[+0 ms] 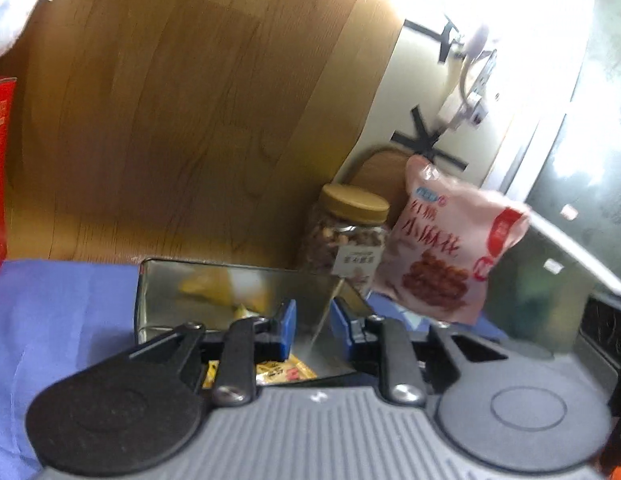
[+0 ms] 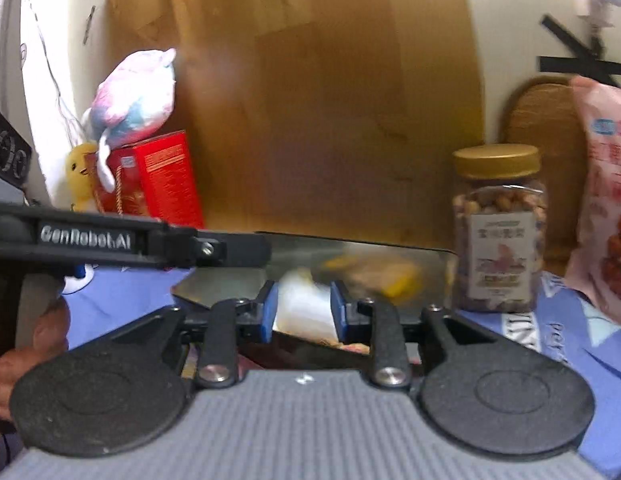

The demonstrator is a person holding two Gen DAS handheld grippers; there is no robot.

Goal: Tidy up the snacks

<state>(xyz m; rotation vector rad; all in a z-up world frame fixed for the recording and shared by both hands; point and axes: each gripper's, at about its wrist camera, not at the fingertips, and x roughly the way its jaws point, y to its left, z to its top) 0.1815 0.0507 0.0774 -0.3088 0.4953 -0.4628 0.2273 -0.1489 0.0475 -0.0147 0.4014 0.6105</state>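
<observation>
Right claw [image 2: 303,316] is pinching a light, crushable white packet [image 2: 306,298] mid-body above the tin [image 2: 222,284]; left claw [image 1: 314,320] is hanging slightly open, empty.

A lived-in home corner — plush toy [image 2: 130,92] on a red box [image 2: 166,180], cloth-covered table [image 1: 62,312], wooden panel [image 1: 170,120].

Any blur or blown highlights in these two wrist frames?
Left wrist: upper right washed out by glare, pink snack bag and nut jar smeared. Right wrist: yellow packets in the metal tin blurred, jar label unreadable; fisheye bends the wood panel in both.
</observation>
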